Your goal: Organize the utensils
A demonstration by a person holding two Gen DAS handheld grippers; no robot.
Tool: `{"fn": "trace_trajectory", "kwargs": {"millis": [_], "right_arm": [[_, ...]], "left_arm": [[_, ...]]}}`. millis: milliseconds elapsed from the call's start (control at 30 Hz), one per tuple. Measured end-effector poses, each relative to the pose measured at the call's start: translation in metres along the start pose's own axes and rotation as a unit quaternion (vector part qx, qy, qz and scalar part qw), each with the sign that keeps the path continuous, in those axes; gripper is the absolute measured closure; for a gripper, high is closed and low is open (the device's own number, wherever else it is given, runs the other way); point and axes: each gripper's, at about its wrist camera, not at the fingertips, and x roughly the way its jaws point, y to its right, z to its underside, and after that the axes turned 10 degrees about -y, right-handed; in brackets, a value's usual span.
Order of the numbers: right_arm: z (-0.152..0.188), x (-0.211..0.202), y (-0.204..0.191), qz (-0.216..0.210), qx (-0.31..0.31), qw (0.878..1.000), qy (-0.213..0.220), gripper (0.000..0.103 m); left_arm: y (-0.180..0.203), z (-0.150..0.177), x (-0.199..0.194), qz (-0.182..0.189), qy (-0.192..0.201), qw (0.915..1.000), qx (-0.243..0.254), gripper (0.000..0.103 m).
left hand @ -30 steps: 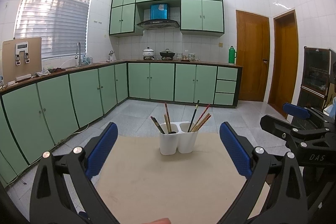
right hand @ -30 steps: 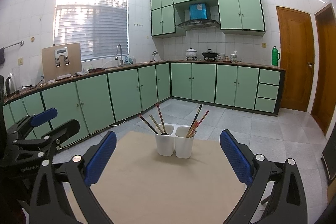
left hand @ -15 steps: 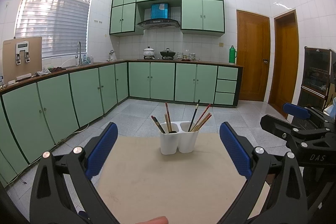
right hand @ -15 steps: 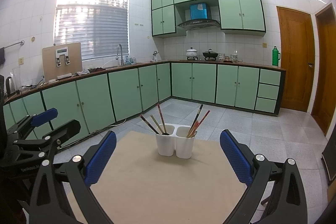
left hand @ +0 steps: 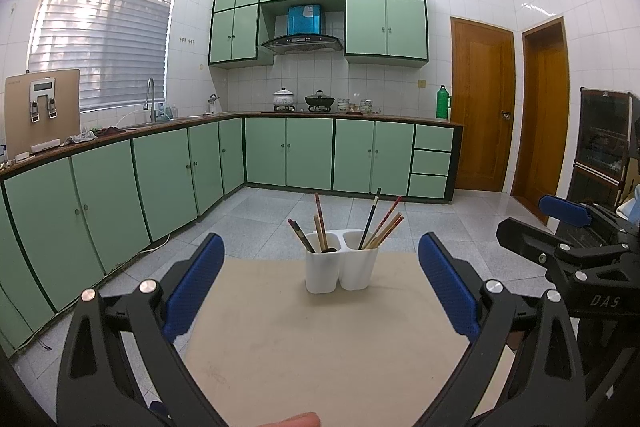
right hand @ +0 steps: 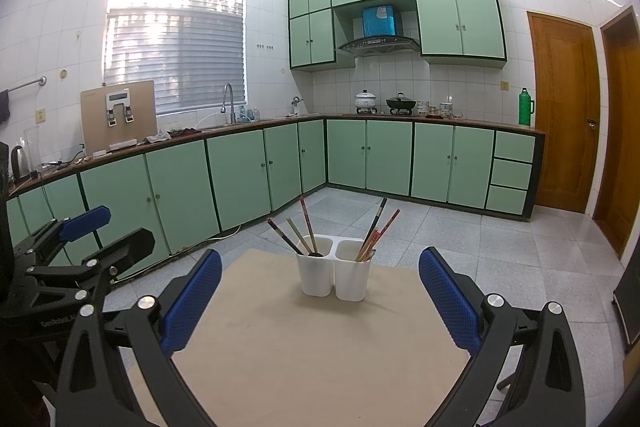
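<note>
A white two-cup utensil holder (left hand: 341, 270) stands at the far end of a beige table (left hand: 320, 347); it also shows in the right wrist view (right hand: 334, 273). Chopsticks (left hand: 318, 225) and a dark spoon stand in its left cup, more chopsticks (left hand: 384, 225) in its right cup. My left gripper (left hand: 320, 283) is open and empty, held above the near table. My right gripper (right hand: 320, 283) is open and empty too. Each gripper shows at the edge of the other's view: the right one (left hand: 568, 227), the left one (right hand: 80, 239).
Green floor cabinets (left hand: 168, 183) run along the left and back walls under a counter with a sink, pots and a green flask (left hand: 442, 102). Two wooden doors (left hand: 482, 107) stand at the right. The table's far edge lies just behind the holder.
</note>
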Motion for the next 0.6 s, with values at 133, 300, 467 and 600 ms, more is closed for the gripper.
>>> {"fn": "trace_trajectory", "kwargs": {"millis": [133,300,467,600], "right_arm": [[-0.0003,0.0,-0.0001,0.0,0.0,1.0,-0.001,0.006],[0.0003,0.0,-0.0004,0.0,0.0,1.0,0.0,0.006],[0.0025,0.0008,-0.0026,0.0,-0.002,1.0,-0.001,0.006],[0.0044,0.0018,-0.0029,-0.002,-0.001,1.0,-0.003,0.006]], "left_arm": [[-0.0002,0.0014,-0.0005,0.0,0.0,1.0,0.0,0.008],[-0.0006,0.004,0.0004,0.0,-0.002,1.0,0.001,0.008],[-0.0015,0.0063,0.0019,0.0,-0.002,1.0,0.0,0.008],[-0.0034,0.0075,0.0009,0.002,-0.004,1.0,-0.002,0.008]]}}
